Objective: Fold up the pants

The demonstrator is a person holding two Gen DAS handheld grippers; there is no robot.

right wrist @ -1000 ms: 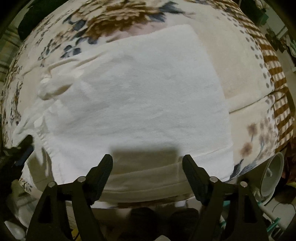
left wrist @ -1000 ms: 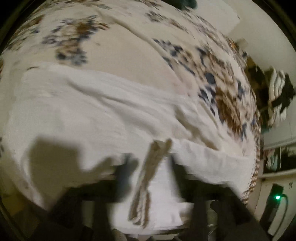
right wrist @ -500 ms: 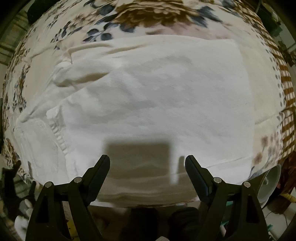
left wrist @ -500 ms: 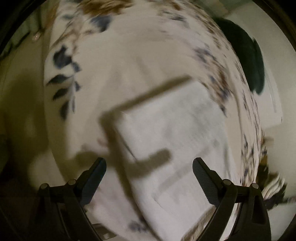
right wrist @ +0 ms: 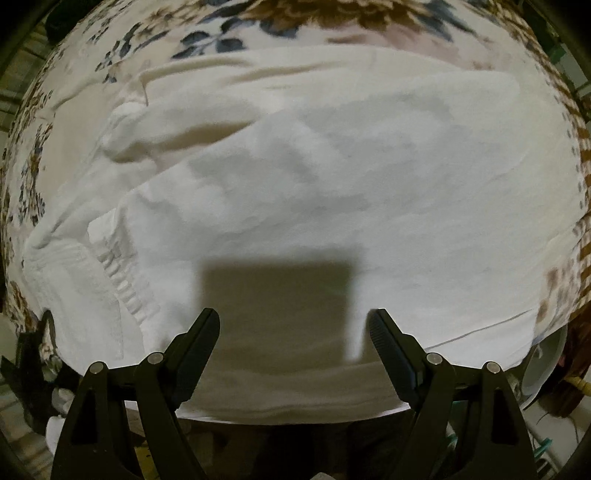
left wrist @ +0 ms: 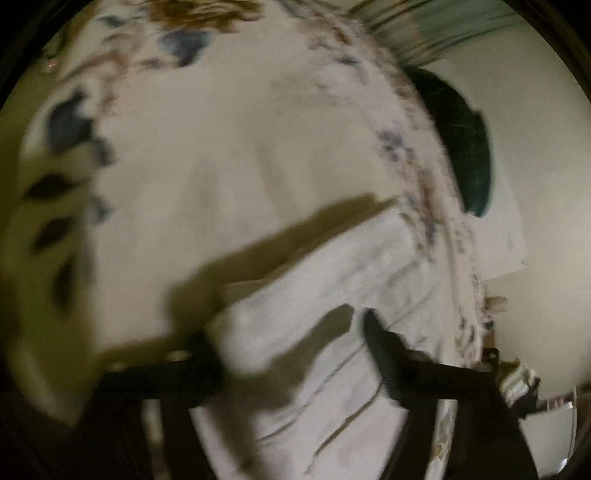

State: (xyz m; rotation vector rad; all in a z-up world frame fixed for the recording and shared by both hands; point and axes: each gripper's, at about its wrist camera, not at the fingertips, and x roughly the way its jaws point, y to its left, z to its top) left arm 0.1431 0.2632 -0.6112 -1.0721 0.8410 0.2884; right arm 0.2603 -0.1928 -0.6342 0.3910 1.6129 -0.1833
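White pants [right wrist: 332, 192] lie folded flat on a flowered bedspread [right wrist: 332, 14], with the gathered waistband [right wrist: 122, 280] at the left. My right gripper [right wrist: 293, 332] is open and empty, just above the near edge of the pants. In the blurred left wrist view the pants [left wrist: 332, 302] show as a white folded block with a clear corner. My left gripper [left wrist: 291, 343] is open and empty over that block.
The bedspread [left wrist: 221, 155] stretches far beyond the pants. A dark green cushion [left wrist: 465, 147] lies at the bed's right edge by a pale wall. A white bowl [right wrist: 546, 365] and clutter sit beside the bed at the lower right.
My left gripper let go of the pants edge, opened and swung to a new angle over the folded block. My right gripper stayed open and moved closer over the pants.
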